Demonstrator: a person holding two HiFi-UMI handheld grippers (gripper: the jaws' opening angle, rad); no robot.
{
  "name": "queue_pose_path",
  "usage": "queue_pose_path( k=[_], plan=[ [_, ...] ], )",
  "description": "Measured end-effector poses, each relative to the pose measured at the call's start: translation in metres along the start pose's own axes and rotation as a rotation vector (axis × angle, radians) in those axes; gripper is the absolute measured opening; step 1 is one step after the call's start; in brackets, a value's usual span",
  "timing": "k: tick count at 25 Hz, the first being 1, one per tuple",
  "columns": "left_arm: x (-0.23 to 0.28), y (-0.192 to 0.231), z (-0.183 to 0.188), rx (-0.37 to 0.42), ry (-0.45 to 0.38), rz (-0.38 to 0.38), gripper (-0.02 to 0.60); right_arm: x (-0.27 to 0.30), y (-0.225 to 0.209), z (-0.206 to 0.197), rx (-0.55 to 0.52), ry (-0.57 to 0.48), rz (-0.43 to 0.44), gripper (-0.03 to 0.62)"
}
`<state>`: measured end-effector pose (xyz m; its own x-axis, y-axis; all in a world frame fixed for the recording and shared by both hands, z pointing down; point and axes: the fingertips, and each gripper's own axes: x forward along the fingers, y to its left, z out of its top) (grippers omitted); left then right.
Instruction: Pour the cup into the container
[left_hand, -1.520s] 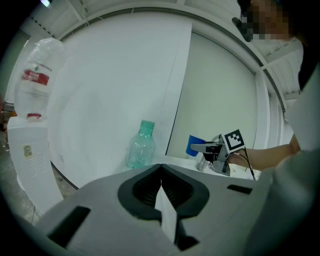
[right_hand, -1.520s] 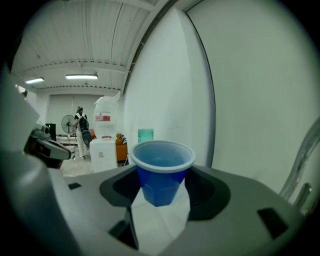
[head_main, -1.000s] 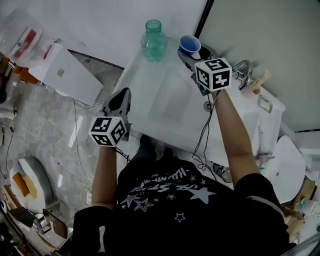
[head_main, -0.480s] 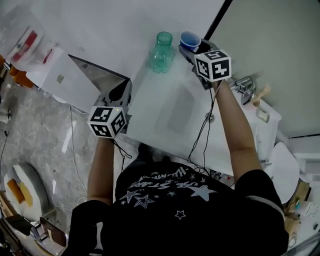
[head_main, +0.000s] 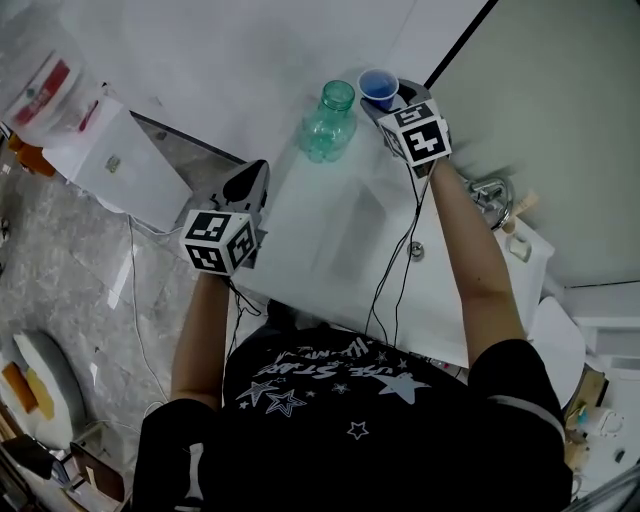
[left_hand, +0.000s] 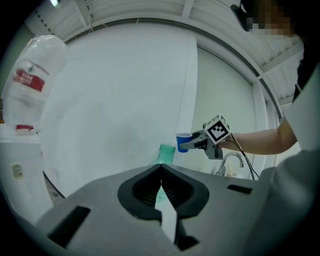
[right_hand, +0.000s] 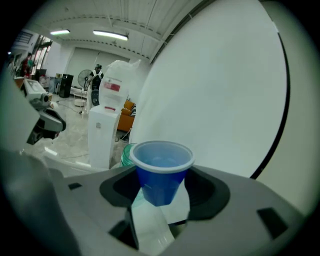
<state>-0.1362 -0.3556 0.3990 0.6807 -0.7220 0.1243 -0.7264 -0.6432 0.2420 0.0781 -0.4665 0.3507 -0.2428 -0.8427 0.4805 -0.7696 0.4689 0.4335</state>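
Note:
A green see-through jar (head_main: 329, 120) with an open mouth stands at the far end of the white counter (head_main: 300, 215). Just to its right, my right gripper (head_main: 387, 100) is shut on a blue cup (head_main: 378, 87), held upright at about the height of the jar's mouth. In the right gripper view the cup (right_hand: 161, 170) sits between the jaws, with the jar's rim (right_hand: 127, 154) behind it to the left. My left gripper (head_main: 246, 186) hangs at the counter's left edge, jaws shut on nothing. From there the jar (left_hand: 167, 152) and the cup (left_hand: 183, 142) show ahead.
A shallow sink recess (head_main: 352, 232) lies in the counter, with a faucet (head_main: 490, 195) at its right end. A white water dispenser (head_main: 110, 160) stands on the floor to the left. A cable (head_main: 395, 270) hangs from the right gripper across the counter.
The right gripper has carried the cup closer to the jar and rolled a little. The left gripper has drifted along the counter's left edge toward the jar.

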Motion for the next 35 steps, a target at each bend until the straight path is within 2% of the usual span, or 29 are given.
queue_pose_path(
  k=[8, 16, 35],
  plan=[
    [0.015, 0.006, -0.007, -0.023, 0.011, -0.019, 0.011, 0.018, -0.004, 0.001, -0.225, 0.085, -0.041, 0.267],
    [0.023, 0.011, -0.011, -0.029, 0.019, -0.023, 0.011, 0.028, -0.004, 0.002, -0.414, 0.109, -0.059, 0.267],
    [0.026, 0.013, -0.012, -0.040, 0.018, -0.022, 0.011, 0.036, -0.005, 0.012, -0.703, 0.162, -0.160, 0.264]
  ],
)
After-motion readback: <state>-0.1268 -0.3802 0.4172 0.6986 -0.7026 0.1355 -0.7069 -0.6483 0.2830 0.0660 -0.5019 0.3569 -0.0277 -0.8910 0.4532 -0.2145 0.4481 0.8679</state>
